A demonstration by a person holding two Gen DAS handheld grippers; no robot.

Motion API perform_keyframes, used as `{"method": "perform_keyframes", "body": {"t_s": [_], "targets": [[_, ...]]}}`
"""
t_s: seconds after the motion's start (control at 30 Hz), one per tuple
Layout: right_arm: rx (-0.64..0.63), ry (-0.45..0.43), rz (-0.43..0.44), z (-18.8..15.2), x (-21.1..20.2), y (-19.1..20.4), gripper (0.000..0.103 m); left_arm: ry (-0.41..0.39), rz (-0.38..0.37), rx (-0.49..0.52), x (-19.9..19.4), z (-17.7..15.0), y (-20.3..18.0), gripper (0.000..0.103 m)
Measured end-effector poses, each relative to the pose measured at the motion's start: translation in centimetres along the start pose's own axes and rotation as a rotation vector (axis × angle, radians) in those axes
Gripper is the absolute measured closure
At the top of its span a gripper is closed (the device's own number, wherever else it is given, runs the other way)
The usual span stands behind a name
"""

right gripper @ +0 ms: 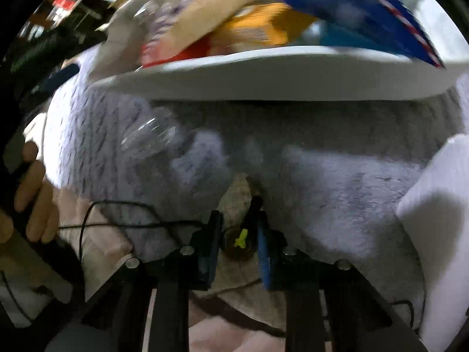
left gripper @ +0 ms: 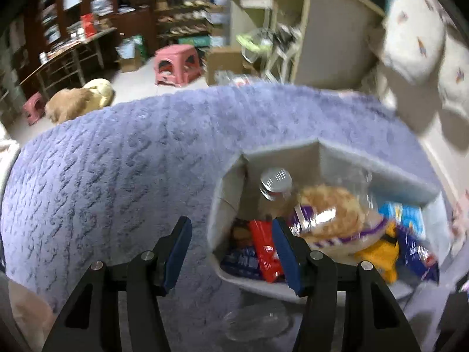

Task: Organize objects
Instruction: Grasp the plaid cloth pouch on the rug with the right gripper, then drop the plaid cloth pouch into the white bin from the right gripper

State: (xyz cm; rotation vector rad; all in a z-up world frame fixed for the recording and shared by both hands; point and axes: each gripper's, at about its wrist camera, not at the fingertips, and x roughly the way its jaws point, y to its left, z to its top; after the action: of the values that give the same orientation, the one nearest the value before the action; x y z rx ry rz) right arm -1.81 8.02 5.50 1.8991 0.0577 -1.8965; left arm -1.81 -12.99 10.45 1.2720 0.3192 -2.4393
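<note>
A white open box (left gripper: 378, 170) sits on the purple blanket (left gripper: 123, 176), holding a silver-capped bottle (left gripper: 275, 183), a bagged bread (left gripper: 331, 211), a red packet (left gripper: 266, 249) and blue and yellow packets. My left gripper (left gripper: 231, 252) hangs open and empty over the box's near left corner. In the right wrist view the box (right gripper: 263, 79) fills the top, blurred. My right gripper (right gripper: 237, 243) points down at the blanket's near edge, jaws narrow around a small round dark thing with a yellow-green tab (right gripper: 240, 242). Whether the pads press on it is unclear.
A crushed clear plastic bottle (right gripper: 149, 138) lies on the blanket in front of the box, also low in the left wrist view (left gripper: 258, 322). A hand (right gripper: 35, 199) and a black cable (right gripper: 117, 226) are at the left. Pillows (left gripper: 416, 35), a pink stool (left gripper: 177, 64) and shelves lie beyond the bed.
</note>
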Motion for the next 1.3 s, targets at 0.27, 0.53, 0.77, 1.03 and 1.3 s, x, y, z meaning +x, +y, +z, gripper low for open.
{"method": "perform_keyframes", "body": {"t_s": [0.27, 0.53, 0.77, 1.03, 1.3], "targets": [[-0.014, -0.274, -0.045, -1.8, -6.8, 0.4, 0.08, 0.08, -0.168, 0.186, -1.2, -0.8, -3.1, 0.048], [-0.023, -0.249, -0.051, -1.1, -6.6, 0.6, 0.08, 0.041, -0.077, 0.287, -2.5, -1.2, -4.4, 0.048], [-0.023, -0.345, -0.071, -2.1, -7.7, 1.4, 0.08, 0.039, -0.115, 0.283, -2.9, -1.0, -3.8, 0.048], [-0.035, -0.617, -0.058, -4.4, -13.2, 2.6, 0.08, 0.025, -0.199, 0.297, -3.8, -0.9, -3.8, 0.048], [0.007, -0.908, -0.045, -4.9, -15.8, 3.7, 0.08, -0.091, -0.302, 0.308, -6.2, -1.4, -4.7, 0.048]]}}
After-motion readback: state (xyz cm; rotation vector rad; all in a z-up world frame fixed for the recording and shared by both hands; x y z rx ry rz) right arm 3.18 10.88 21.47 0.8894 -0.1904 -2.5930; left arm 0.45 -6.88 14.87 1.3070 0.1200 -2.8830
